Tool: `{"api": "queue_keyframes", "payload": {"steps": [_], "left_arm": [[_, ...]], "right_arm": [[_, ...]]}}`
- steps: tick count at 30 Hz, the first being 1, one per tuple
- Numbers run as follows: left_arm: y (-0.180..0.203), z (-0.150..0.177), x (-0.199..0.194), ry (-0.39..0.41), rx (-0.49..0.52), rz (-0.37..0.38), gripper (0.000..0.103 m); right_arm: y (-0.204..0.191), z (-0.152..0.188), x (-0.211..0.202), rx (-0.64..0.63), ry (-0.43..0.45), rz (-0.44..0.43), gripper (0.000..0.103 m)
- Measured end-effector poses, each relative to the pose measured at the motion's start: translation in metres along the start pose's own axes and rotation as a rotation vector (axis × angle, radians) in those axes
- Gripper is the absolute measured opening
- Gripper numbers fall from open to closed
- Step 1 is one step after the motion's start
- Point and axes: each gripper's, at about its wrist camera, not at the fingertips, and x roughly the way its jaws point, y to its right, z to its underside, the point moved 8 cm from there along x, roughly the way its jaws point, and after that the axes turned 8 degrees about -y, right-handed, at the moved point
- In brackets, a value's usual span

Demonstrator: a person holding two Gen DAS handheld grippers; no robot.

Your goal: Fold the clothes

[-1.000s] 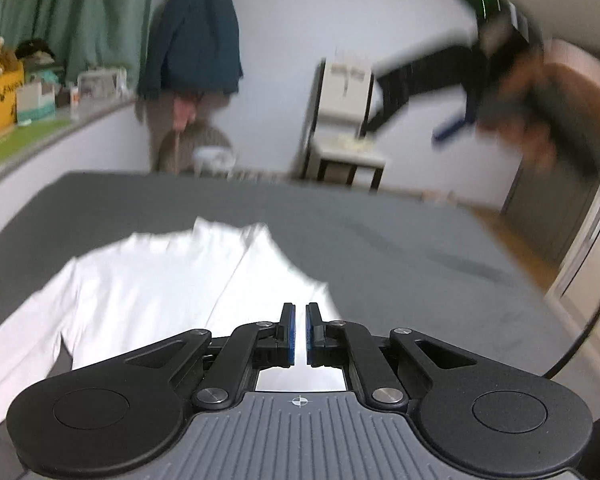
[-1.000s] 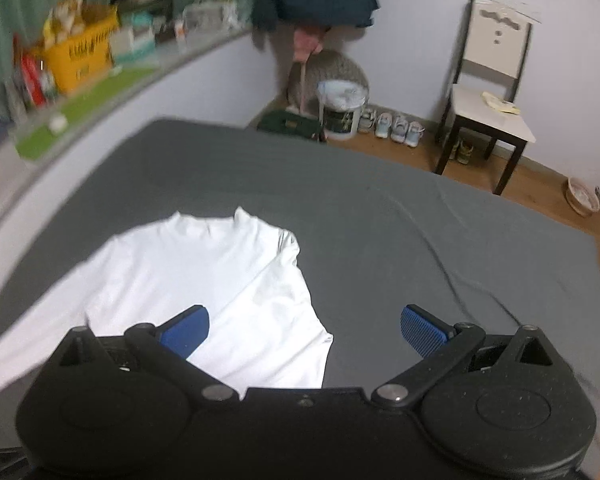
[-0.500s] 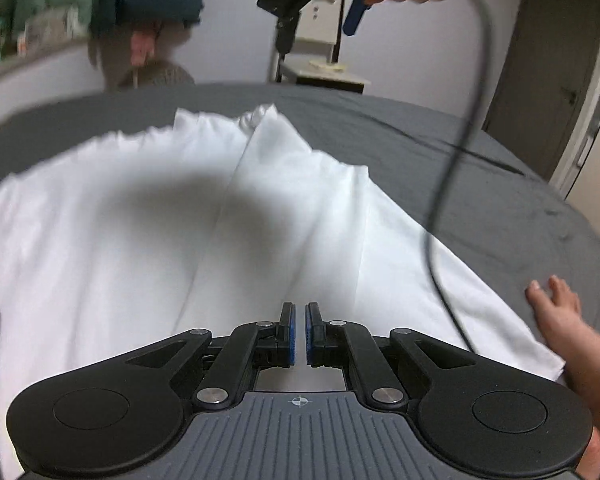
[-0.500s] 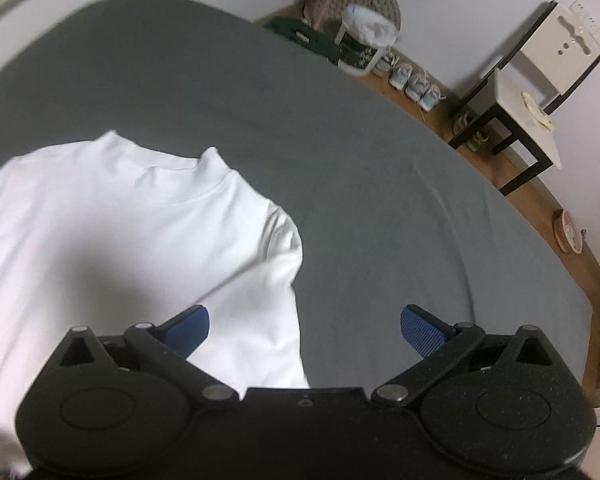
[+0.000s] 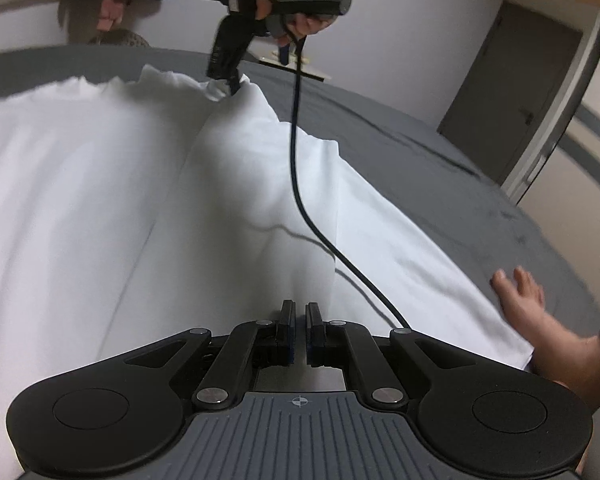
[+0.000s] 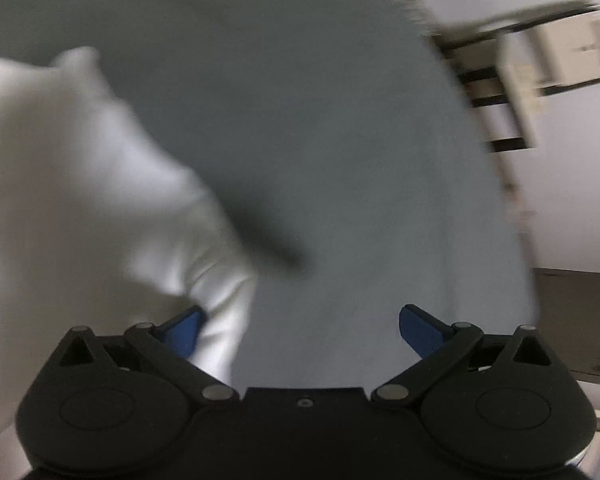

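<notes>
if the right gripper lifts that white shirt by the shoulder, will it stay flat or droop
Probably droop: the shirt lies limp in soft folds on the bed. It looks thin, so likely light. The doubled-over side may slide open when lifted.

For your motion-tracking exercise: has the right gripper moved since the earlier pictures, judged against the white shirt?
Yes. In the left wrist view, the right gripper has come down from high above the grey bed to the white shirt, at its far shoulder.

My left wrist camera looks low along the white shirt [image 5: 100, 200] toward its collar; my right one tilts steeply down, close over that shirt's shoulder. Both share shirt and grey bed [image 6: 320, 140].
</notes>
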Motion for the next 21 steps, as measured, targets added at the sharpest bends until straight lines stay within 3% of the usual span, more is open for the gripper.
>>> {"api": "queue_keyframes", "payload": {"steps": [1, 6, 10, 14, 17, 21], "left_arm": [[-0.003, 0.001, 0.0, 0.004, -0.022, 0.019, 0.004], [-0.015, 0.005, 0.003, 0.016, -0.09, 0.09, 0.004], [-0.014, 0.007, 0.002, 0.01, -0.113, 0.103, 0.004], [-0.01, 0.006, 0.001, 0.01, -0.073, 0.07, 0.004], [-0.007, 0.006, -0.001, 0.007, -0.055, 0.051, 0.004], [-0.004, 0.005, -0.003, 0.002, -0.046, 0.025, 0.004]], "right_arm": [[0.007, -0.005, 0.003, 0.034, 0.012, 0.024, 0.101], [0.019, -0.005, 0.035, 0.285, -0.041, -0.181, 0.102], [0.04, 0.008, 0.051, 0.569, -0.193, -0.398, 0.101], [0.045, 0.013, 0.035, 0.583, -0.169, -0.546, 0.099], [0.045, 0.017, 0.021, 0.541, -0.105, -0.575, 0.099], [0.054, 0.032, 0.018, 0.529, -0.096, -0.486, 0.1]]}}
